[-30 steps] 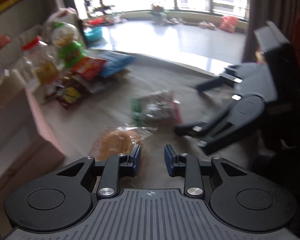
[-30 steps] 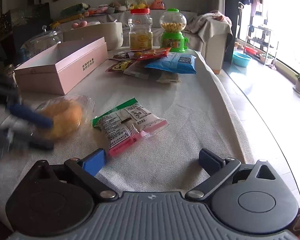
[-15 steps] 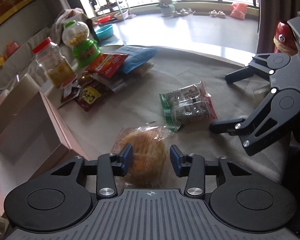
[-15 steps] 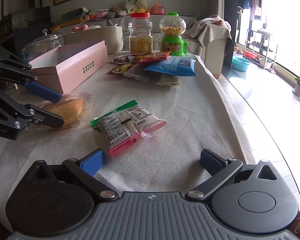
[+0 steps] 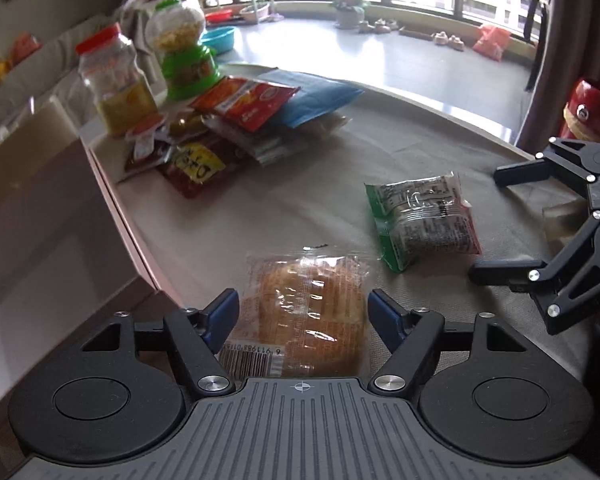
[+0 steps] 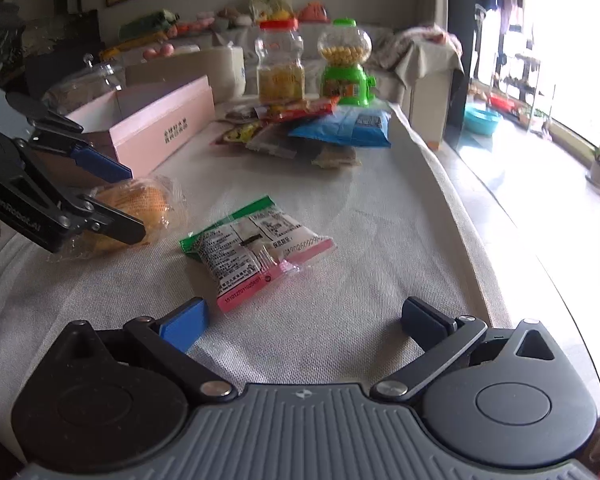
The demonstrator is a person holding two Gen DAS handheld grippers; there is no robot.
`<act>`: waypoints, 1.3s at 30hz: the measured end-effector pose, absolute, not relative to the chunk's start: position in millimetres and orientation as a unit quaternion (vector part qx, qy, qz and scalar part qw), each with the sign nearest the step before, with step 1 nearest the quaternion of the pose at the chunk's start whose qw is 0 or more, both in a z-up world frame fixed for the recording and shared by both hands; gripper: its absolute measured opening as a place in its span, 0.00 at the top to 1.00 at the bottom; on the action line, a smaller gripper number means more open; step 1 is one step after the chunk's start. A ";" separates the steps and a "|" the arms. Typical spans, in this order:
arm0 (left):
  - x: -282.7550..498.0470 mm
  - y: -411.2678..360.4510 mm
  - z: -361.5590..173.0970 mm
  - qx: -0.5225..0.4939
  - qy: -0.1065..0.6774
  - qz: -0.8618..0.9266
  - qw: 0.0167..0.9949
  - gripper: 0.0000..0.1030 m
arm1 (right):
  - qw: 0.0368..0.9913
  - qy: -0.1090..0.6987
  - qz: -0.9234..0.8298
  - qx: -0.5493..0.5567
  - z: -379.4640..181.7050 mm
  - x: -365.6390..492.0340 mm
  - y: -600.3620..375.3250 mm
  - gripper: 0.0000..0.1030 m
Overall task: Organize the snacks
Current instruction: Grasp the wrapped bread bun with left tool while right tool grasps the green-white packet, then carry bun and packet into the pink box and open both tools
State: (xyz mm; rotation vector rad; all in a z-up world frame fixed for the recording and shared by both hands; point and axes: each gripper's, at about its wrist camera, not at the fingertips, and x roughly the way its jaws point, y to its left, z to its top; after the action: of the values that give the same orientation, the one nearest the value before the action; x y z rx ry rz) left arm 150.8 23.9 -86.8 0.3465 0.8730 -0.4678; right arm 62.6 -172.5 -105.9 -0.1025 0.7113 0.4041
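Observation:
A wrapped round bun [image 5: 308, 312] lies on the cloth-covered table, between the open fingers of my left gripper [image 5: 302, 316], which straddles it without closing. The bun [image 6: 134, 210] and left gripper [image 6: 130, 202] also show at the left of the right wrist view. A green and pink snack packet [image 6: 256, 246] lies just ahead of my right gripper [image 6: 304, 320], which is open and empty above the cloth. The same packet [image 5: 420, 220] shows in the left wrist view, with the right gripper [image 5: 488, 224] beyond it. An open pink box [image 6: 148, 128] stands to the left.
A pile of snack bags [image 6: 320, 128], a red-lidded jar [image 6: 280, 66] and a green candy dispenser [image 6: 346, 68] sit at the table's far end. The table's right edge [image 6: 500, 220] drops to the floor by the window.
My left gripper has moved forward over the bun and opened wider, so its fingers now flank the bun. The right gripper has barely moved.

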 end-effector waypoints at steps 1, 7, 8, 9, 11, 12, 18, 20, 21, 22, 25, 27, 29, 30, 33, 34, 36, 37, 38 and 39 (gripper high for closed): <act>152.9 25.1 -88.1 0.156 0.419 -0.222 0.867 0.24 | 0.913 0.355 0.195 -0.051 -104.4 64.6 -171.4 0.00; 155.3 36.0 -99.5 0.087 0.421 -0.192 0.882 0.26 | 0.905 0.372 0.198 -0.060 -103.3 68.4 -169.5 0.00; 153.3 39.4 -99.2 0.071 0.421 -0.187 0.885 0.27 | 0.904 0.371 0.202 -0.064 -103.4 67.8 -170.0 0.00; 150.0 42.6 -98.0 0.056 0.421 -0.182 0.887 0.29 | 0.903 0.371 0.207 -0.066 -103.0 68.0 -171.0 0.00; 138.8 49.2 -94.1 0.026 0.426 -0.170 0.888 0.33 | 0.900 0.370 0.220 -0.067 -102.4 68.6 -173.6 0.00; 131.5 52.4 -91.3 0.010 0.427 -0.169 0.888 0.36 | 0.898 0.372 0.226 -0.069 -101.4 69.5 -174.7 0.00; 66.5 69.9 -79.6 -0.048 0.412 -0.153 0.897 0.43 | 0.908 0.321 0.262 -0.056 -76.8 75.4 -170.4 0.01; 48.8 77.5 -79.9 -0.074 0.412 -0.141 0.897 0.44 | 0.906 0.302 0.284 -0.081 -72.3 81.4 -157.6 0.01; 41.3 80.8 -80.3 -0.084 0.414 -0.137 0.896 0.44 | 0.902 0.301 0.294 -0.096 -72.7 85.5 -149.8 0.01; 34.6 83.6 -80.3 -0.090 0.415 -0.132 0.896 0.44 | 0.896 0.305 0.301 -0.114 -75.0 90.4 -140.9 0.01; 17.5 90.9 -78.2 -0.094 0.412 -0.118 0.899 0.44 | 0.875 0.342 0.312 -0.139 -87.6 106.0 -120.3 0.12; 6.8 96.0 -75.1 -0.097 0.406 -0.115 0.902 0.44 | 0.866 0.373 0.307 -0.131 -94.2 115.0 -114.4 0.21; -1.6 102.2 -71.7 -0.100 0.399 -0.113 0.905 0.44 | 0.866 0.382 0.302 -0.112 -89.5 111.9 -116.4 0.43; -6.2 105.5 -70.0 -0.101 0.395 -0.112 0.906 0.44 | 0.864 0.385 0.304 -0.113 -85.9 107.8 -116.5 0.45; -15.3 113.5 -65.6 -0.102 0.387 -0.116 0.909 0.44 | 0.859 0.382 0.322 -0.112 -70.1 84.3 -117.9 0.45; -17.9 115.2 -64.3 -0.101 0.384 -0.117 0.910 0.44 | 0.855 0.380 0.333 -0.115 -63.3 74.5 -119.0 0.46; -23.0 119.3 -60.6 -0.099 0.380 -0.118 0.912 0.44 | 0.848 0.380 0.351 -0.118 -49.8 57.4 -116.9 0.46; -25.5 122.1 -57.3 -0.099 0.376 -0.120 0.914 0.44 | 0.844 0.378 0.362 -0.117 -41.9 49.7 -114.2 0.46; -27.0 125.6 -52.8 -0.100 0.368 -0.122 0.916 0.44 | 0.841 0.375 0.374 -0.115 -33.2 43.2 -113.4 0.46; -27.6 129.0 -47.3 -0.100 0.360 -0.123 0.919 0.44 | 0.837 0.370 0.386 -0.114 -24.8 37.0 -109.6 0.46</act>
State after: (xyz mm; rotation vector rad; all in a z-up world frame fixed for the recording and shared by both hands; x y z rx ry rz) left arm -27.6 129.1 -47.3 -0.2056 0.7397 -0.2530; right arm 37.0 -109.6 -24.8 -0.2405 0.7829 0.8167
